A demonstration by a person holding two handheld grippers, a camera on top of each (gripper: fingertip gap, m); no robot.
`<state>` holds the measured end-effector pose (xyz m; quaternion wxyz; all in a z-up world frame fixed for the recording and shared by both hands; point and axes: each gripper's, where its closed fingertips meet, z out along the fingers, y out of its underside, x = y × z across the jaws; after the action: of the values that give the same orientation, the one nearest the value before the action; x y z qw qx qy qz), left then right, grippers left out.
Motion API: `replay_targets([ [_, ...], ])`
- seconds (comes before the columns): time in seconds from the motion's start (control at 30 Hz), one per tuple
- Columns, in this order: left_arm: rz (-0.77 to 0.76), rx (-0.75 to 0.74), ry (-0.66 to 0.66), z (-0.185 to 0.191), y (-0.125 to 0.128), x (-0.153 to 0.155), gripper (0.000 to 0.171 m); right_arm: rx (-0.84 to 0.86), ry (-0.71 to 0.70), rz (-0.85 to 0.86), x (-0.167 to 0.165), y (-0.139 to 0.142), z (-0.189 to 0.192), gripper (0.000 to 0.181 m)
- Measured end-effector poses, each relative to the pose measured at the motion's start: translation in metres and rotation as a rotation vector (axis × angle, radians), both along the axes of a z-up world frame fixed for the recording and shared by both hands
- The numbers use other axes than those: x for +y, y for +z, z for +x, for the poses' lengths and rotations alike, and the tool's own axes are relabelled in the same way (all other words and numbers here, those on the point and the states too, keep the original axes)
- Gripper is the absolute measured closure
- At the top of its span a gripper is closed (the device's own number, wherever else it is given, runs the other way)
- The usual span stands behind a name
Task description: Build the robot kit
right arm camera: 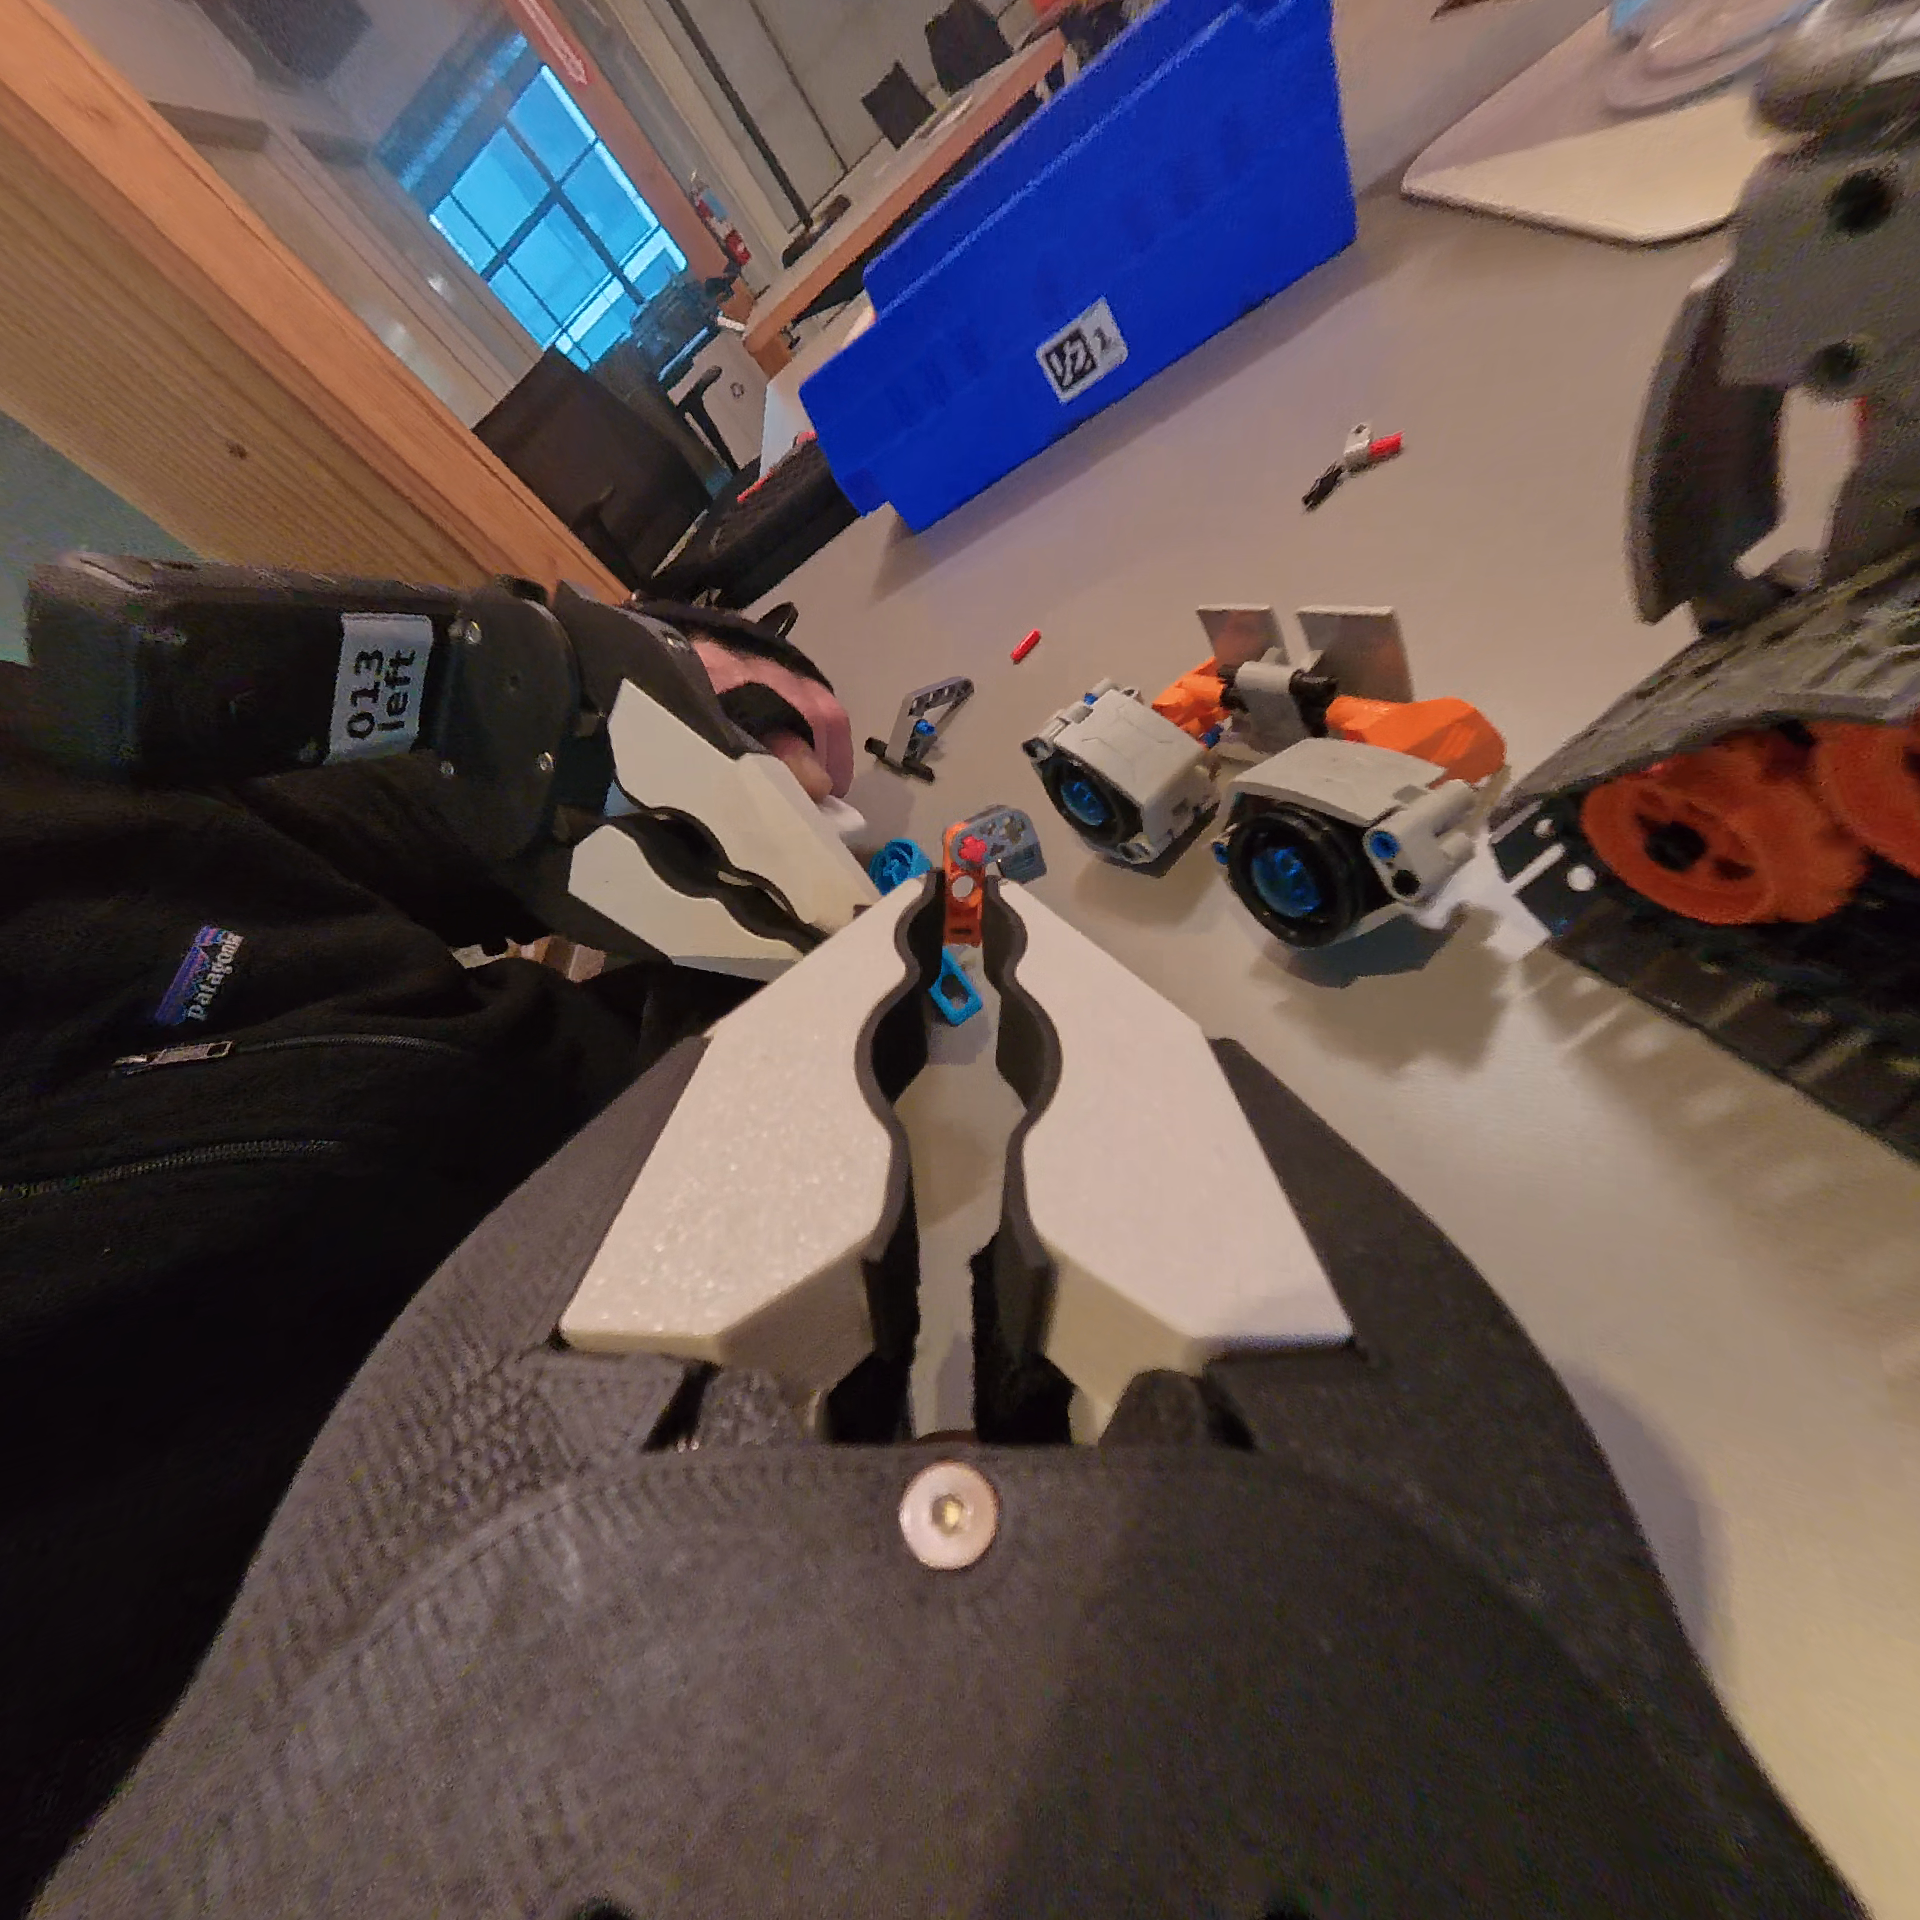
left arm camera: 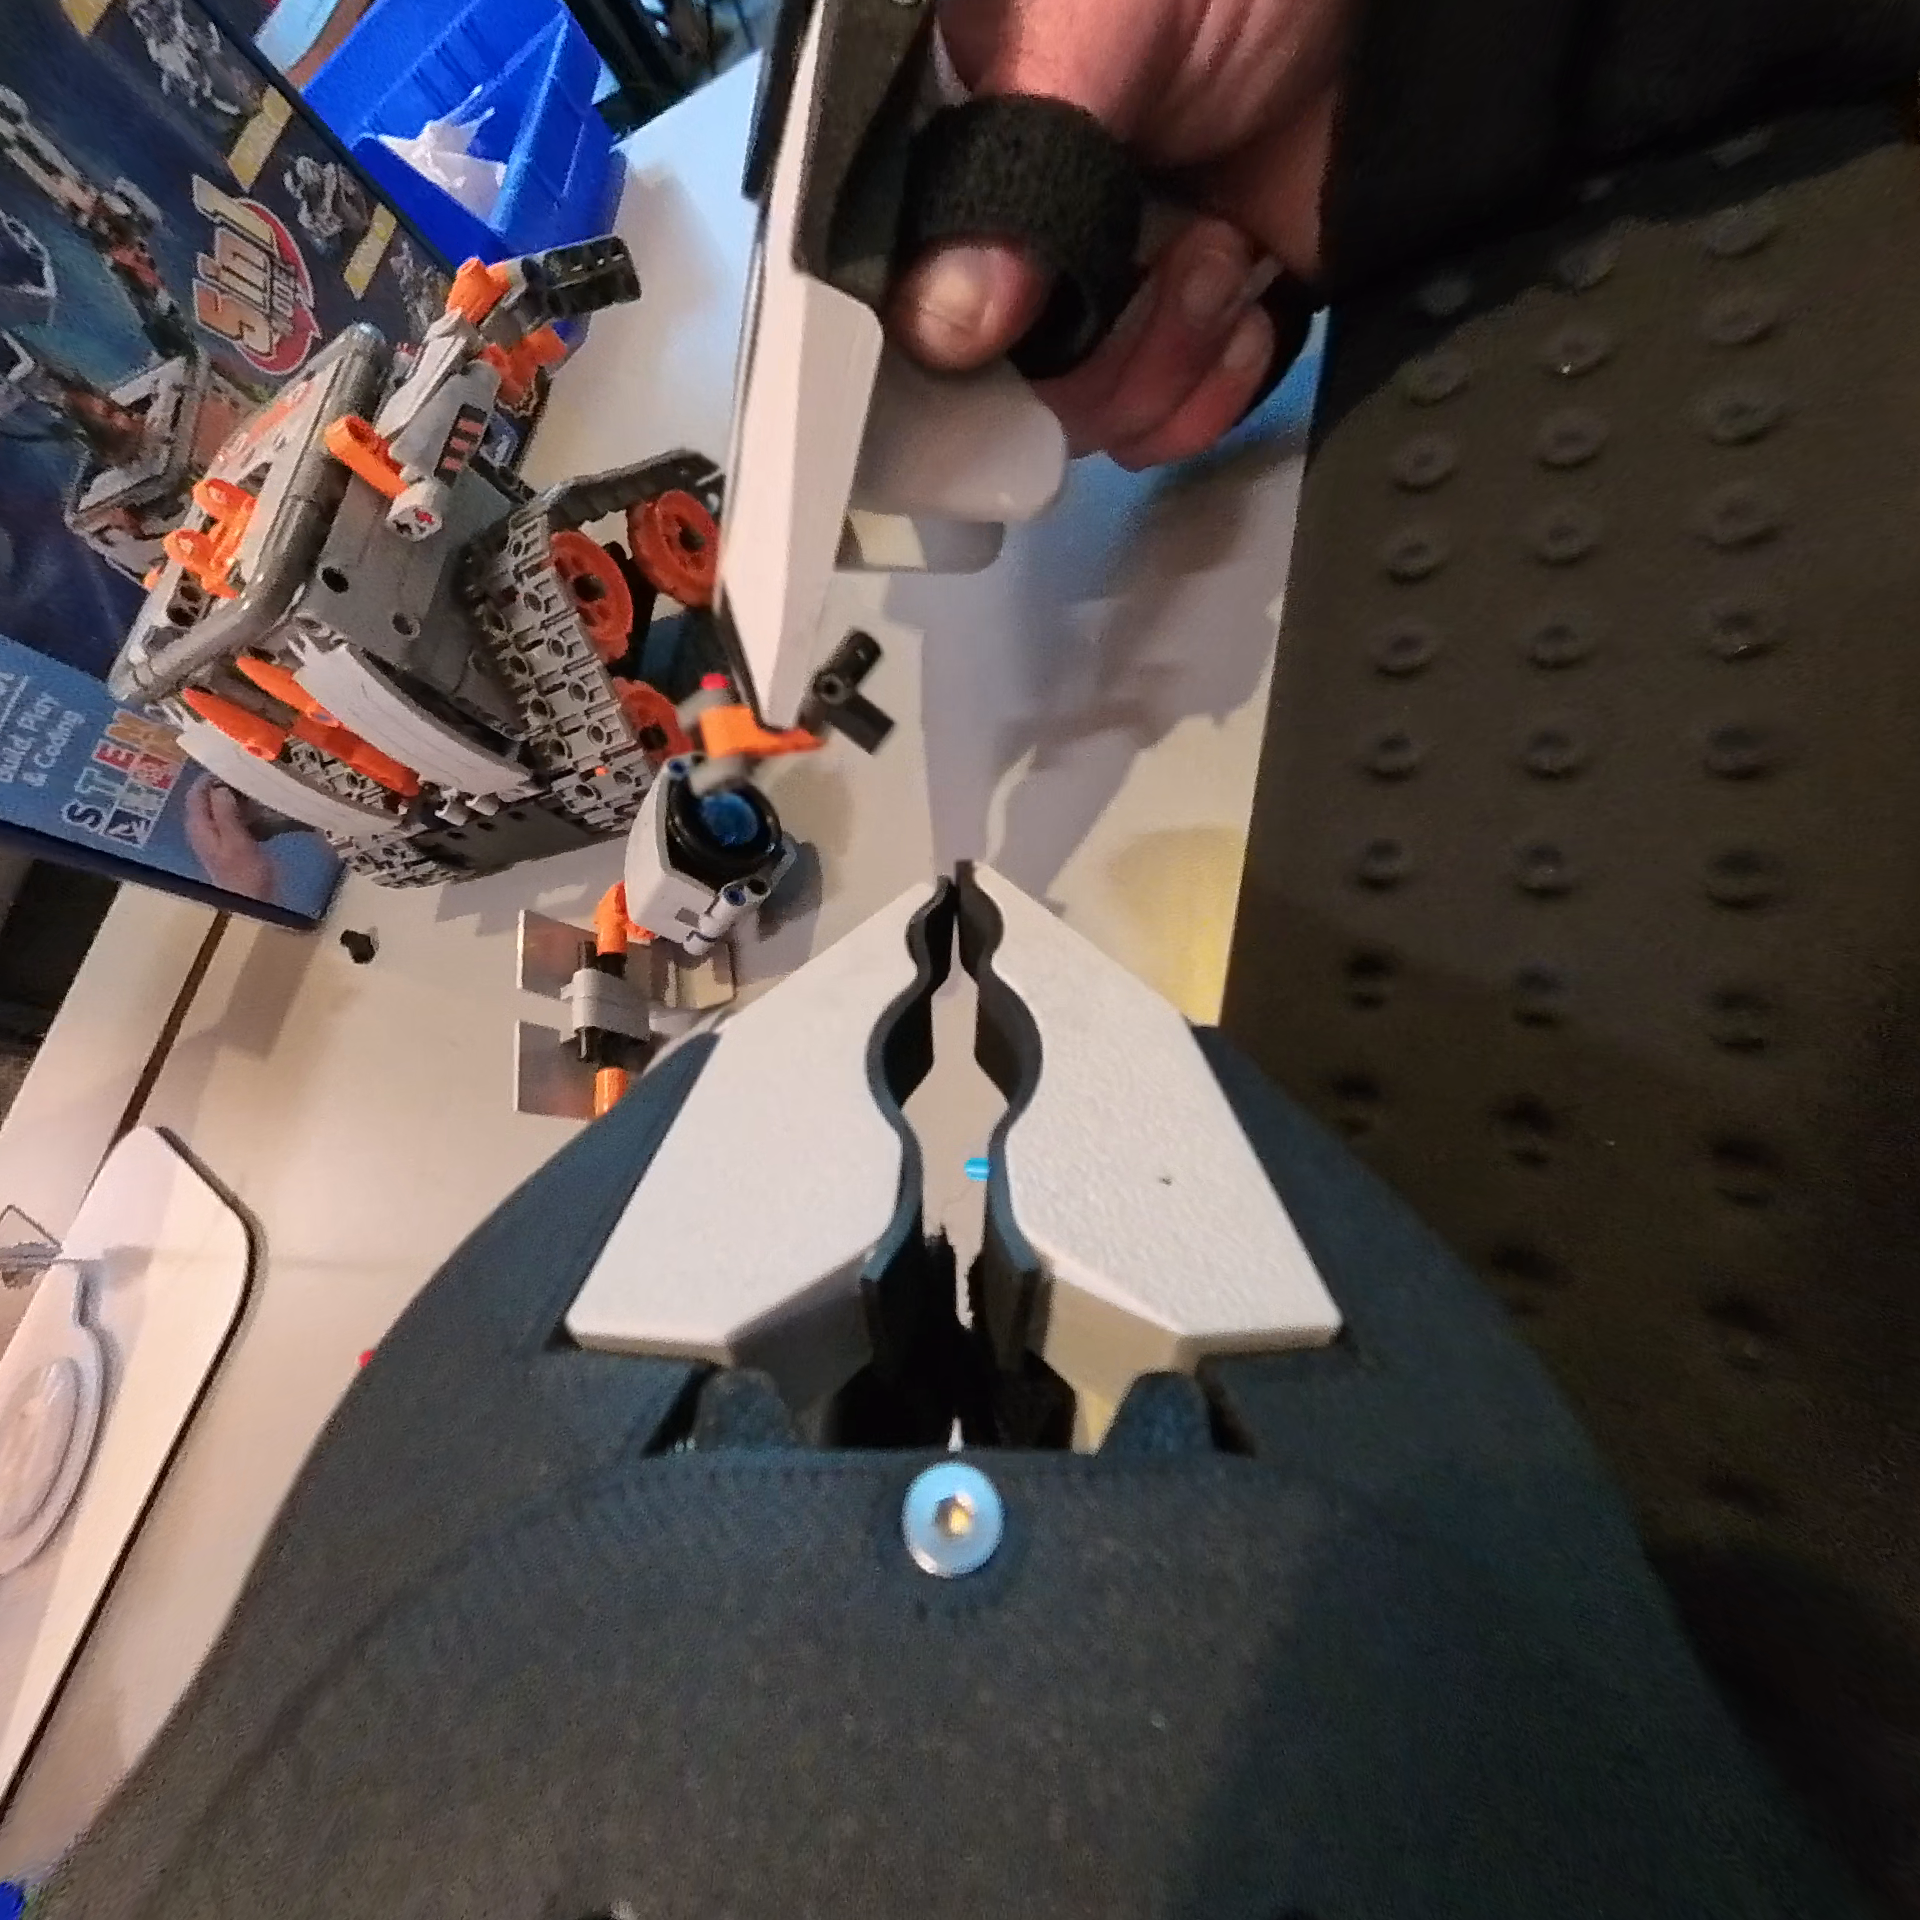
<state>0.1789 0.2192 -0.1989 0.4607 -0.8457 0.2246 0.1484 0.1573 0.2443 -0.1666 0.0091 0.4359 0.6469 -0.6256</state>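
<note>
Orange brick part [right arm camera: 964,906] pinched at the tips of the right hand-held gripper [right arm camera: 964,883], low over the desk [right arm camera: 1403,1195].

Its red pin and grey connector stick out past the fingertips, with a blue piece just behind. At about two o'clock from it lie two grey motor blocks with blue hubs [right arm camera: 1320,831]; farther toward three o'clock stands a tracked grey-and-orange model [left arm camera: 436,644]. The left hand-held gripper [left arm camera: 958,883] has its tips pressed together on nothing, beside the right one at nine o'clock. A blue bin [right arm camera: 1091,260] sits at twelve o'clock.
</note>
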Motion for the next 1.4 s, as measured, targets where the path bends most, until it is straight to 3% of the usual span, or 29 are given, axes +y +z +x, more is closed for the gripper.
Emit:
replay_targets([
  [0.2,-0.031,0.014,-0.03,0.006,-0.009,0.001,0.171,0.092,-0.092,-0.007,0.03,0.016,0.014,0.176],
  [0.43,-0.075,0.023,-0.029,0.006,-0.019,0.006,0.161,0.032,-0.164,0.224,0.066,-0.016,0.03,0.176],
  [0.63,-0.105,0.069,-0.032,0.006,-0.027,0.009,0.155,-0.223,-0.064,0.39,0.066,-0.063,0.045,0.174],
  [0.73,-0.11,0.084,-0.03,0.006,-0.029,0.01,0.154,-0.241,-0.086,0.439,0.071,-0.067,0.046,0.144],
  [0.83,-0.111,0.076,-0.023,0.004,-0.03,0.01,0.153,-0.155,-0.169,0.448,0.087,-0.046,0.058,0.133],
  [0.9,-0.113,0.083,-0.015,0.003,-0.031,0.011,0.152,-0.017,-0.298,0.45,0.107,-0.016,0.079,0.135],
  [0.97,-0.121,0.103,-0.01,0.002,-0.033,0.011,0.152,0.103,-0.437,0.446,0.128,0.012,0.124,0.138],
  [1.07,-0.135,0.137,-0.004,0.002,-0.037,0.012,0.154,0.197,-0.627,0.466,0.154,0.014,0.224,0.15],
  [1.13,-0.131,0.15,0.004,0.001,-0.038,0.013,0.154,0.172,-0.736,0.428,0.167,-0.022,0.292,0.157],
  [1.2,-0.139,0.152,0.022,-0.001,-0.04,0.015,0.155,0.062,-0.856,0.373,0.18,-0.093,0.355,0.158],
  [1.3,-0.137,0.185,0.042,-0.002,-0.04,0.019,0.158,-0.257,-1.004,0.254,0.181,-0.258,0.439,0.156],
  [1.4,-0.135,0.21,0.063,-0.003,-0.041,0.023,0.159,-0.555,-1.051,0.155,0.141,-0.435,0.498,0.152],
])
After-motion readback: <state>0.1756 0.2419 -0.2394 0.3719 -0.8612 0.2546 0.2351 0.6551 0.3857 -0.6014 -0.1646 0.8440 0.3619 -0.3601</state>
